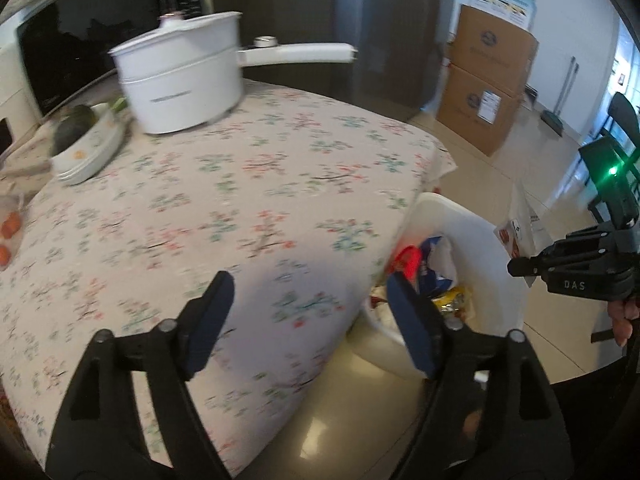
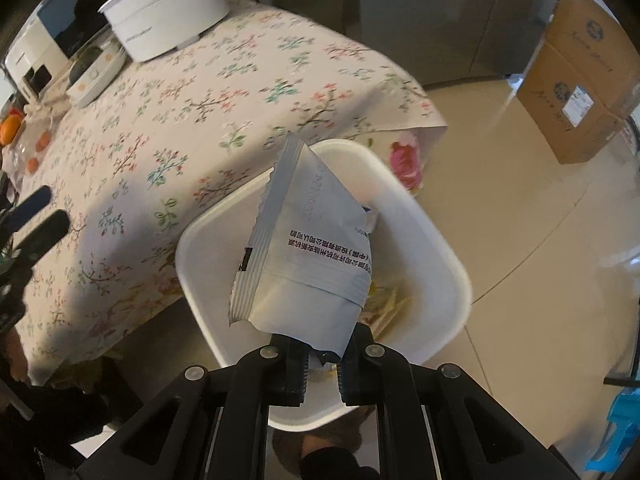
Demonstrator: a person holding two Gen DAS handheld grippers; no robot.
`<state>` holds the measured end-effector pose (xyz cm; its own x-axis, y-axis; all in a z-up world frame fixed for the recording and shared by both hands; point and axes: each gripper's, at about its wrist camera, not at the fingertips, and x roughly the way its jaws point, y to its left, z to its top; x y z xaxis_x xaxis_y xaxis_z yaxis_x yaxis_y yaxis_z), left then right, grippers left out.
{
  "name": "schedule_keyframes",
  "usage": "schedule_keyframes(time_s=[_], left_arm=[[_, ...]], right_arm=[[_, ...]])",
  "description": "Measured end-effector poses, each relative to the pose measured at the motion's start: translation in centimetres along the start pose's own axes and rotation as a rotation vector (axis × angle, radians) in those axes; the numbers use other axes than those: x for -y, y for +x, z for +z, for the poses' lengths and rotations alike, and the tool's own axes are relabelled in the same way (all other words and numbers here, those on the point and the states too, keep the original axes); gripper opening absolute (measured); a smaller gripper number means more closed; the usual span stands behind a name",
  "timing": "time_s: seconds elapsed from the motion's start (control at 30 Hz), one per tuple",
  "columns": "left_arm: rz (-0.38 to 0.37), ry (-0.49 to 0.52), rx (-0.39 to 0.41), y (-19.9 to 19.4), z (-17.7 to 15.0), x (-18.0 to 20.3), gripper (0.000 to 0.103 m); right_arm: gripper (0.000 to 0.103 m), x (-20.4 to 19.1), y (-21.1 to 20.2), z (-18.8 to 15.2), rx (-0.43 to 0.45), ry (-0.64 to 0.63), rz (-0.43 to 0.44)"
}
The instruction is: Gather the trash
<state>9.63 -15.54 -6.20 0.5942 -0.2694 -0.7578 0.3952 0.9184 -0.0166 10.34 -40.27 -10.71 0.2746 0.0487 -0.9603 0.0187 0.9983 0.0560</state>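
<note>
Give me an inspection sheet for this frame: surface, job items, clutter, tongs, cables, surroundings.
Surface: table under a floral cloth, middle bare.
Job's things: silver wrapper held over white bin; the bin stands on the floor beside the table with trash already in it.
Clutter: white pot, oval dish, microwave, orange fruit along the far side.
Grippers: right tongs shut on the wrapper; left tongs open, empty.
Cables: nothing seen.
Surroundings: tiled floor, cardboard boxes, dark cabinet.
</note>
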Motion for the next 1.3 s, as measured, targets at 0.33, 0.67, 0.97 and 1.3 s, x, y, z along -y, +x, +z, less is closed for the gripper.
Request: schedule_keyframes(time_s=[0.33, 0.67, 0.97, 1.3], left_arm=[[0.105, -0.038, 0.033, -4.0, -1.9, -2.3, 0.1], [0.181, -0.118, 0.034, -8.9, -4.9, -4.3, 0.102], [0.254, -0.208, 0.097, -13.8, -8.1, -5.0, 0.102], [0.327, -0.256, 0.188, -15.3, -9.7, -5.2, 0.102]], right_arm=[[0.076, -1.3, -1.6, 0.4, 0.08, 0.07, -0.001], [0.082, -4.8, -7.4, -3.0, 0.255, 0.059, -0.014], [0.087, -11.7, -12.6, -9.2, 0.503, -0.074, -0.098], [0.088, -14.9, -14.0, -10.3, 0.609, -0.143, -0.131]])
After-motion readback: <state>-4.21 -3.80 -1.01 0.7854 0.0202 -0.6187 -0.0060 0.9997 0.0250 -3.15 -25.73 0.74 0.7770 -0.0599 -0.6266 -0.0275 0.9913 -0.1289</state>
